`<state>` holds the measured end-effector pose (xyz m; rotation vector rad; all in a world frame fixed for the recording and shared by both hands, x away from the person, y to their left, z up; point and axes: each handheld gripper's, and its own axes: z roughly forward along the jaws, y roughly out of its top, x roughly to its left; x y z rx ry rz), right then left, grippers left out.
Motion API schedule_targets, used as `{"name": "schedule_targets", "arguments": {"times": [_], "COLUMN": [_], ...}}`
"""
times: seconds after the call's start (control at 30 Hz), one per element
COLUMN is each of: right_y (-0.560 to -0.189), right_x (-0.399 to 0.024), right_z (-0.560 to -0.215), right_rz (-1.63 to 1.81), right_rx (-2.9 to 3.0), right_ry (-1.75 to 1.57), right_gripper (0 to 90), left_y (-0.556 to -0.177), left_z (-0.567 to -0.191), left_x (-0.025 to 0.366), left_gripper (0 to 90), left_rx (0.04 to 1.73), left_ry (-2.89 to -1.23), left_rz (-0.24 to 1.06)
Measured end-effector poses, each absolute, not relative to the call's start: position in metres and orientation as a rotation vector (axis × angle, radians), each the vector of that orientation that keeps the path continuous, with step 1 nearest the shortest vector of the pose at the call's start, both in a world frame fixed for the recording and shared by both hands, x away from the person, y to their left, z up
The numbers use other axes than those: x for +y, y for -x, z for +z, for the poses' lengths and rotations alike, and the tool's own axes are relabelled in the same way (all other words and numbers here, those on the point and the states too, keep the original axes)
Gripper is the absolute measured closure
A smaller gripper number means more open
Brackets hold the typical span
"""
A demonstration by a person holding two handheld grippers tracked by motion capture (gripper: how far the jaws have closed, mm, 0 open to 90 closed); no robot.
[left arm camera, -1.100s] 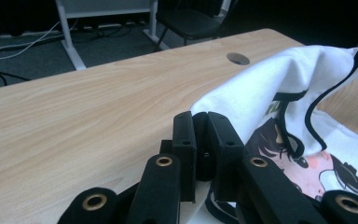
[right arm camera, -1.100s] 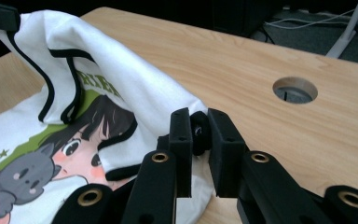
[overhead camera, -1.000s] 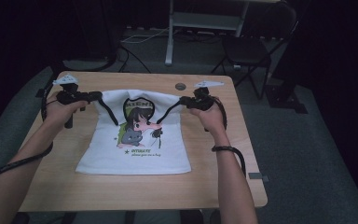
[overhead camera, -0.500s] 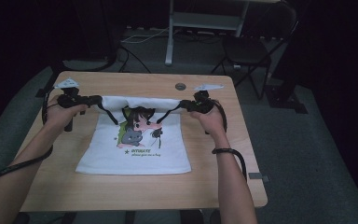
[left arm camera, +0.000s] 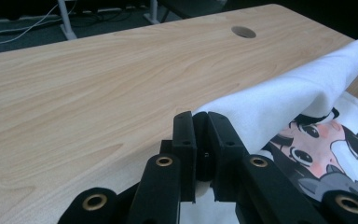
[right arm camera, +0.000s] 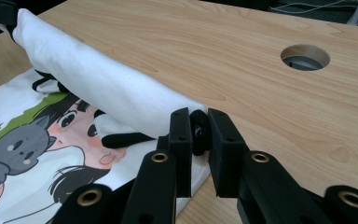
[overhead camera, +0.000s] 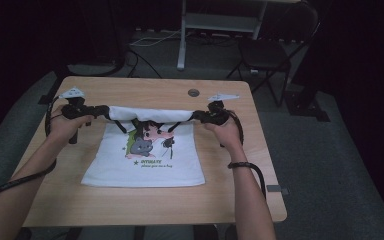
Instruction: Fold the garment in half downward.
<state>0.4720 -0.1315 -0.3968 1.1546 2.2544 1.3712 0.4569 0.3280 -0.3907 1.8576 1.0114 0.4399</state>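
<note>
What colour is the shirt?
The shirt is white with a cartoon girl, a grey cat and green lettering; the high view shows it best.

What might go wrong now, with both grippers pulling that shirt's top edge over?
The left gripper and right gripper each pinch only a corner of the white T-shirt, so the cloth may slip free. The lifted fold sags between them and might land crooked. The part lying on the table may drag.

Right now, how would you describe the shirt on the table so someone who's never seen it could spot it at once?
Start at the light wooden table. On its middle lies a white T-shirt, its far edge lifted into a fold between the left gripper and the right gripper. Nothing else there is cloth, and its front bears a cartoon girl with a grey cat above green lettering.
</note>
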Motion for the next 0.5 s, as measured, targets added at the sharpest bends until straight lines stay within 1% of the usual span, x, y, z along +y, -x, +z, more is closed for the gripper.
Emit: {"name": "schedule_targets", "arguments": {"times": [0.5], "right_y": [-0.4674], "right_x": [-0.1331], "right_z": [-0.4027], "right_rz": [1.356], "right_rx": [2.267], "right_ry": [-1.155], "right_gripper": [80.5], "left_y": [-0.4491], "left_z": [-0.3966], "left_x": [0.3288], "left_gripper": [82.3], "left_rx": [0.993], "left_ry": [-1.883], "left_rz": [0.444]}}
